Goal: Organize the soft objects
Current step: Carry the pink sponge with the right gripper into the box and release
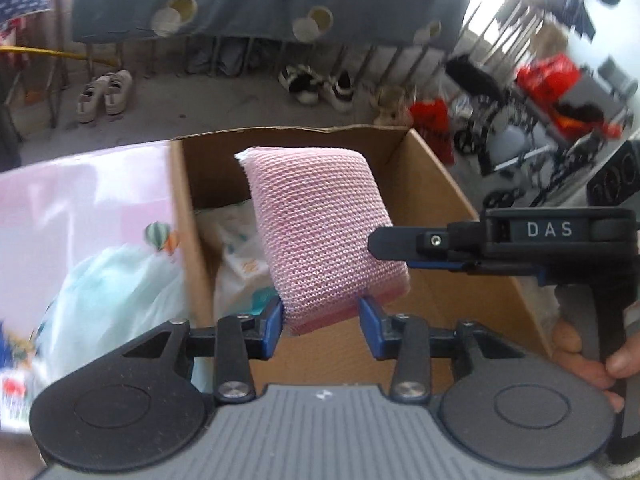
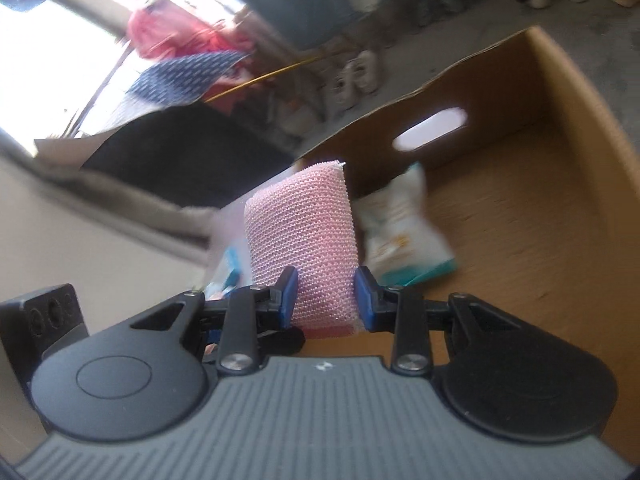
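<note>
My left gripper (image 1: 322, 322) is shut on a pink knitted sponge (image 1: 320, 236) and holds it over an open cardboard box (image 1: 444, 184). My right gripper (image 2: 326, 298) is shut on a second pink sponge (image 2: 304, 232), also above the box (image 2: 560, 128). A white and teal soft packet (image 2: 400, 228) lies on the box floor; it also shows in the left wrist view (image 1: 240, 256). The right gripper (image 1: 380, 242) reaches in from the right in the left wrist view, beside the left sponge.
A pink sheet (image 1: 80, 204) with a pale blue soft bundle (image 1: 112, 300) lies left of the box. Shoes (image 1: 104, 96), a grey dotted cloth (image 1: 260, 0) and a cart with red items (image 1: 548, 80) stand on the floor beyond.
</note>
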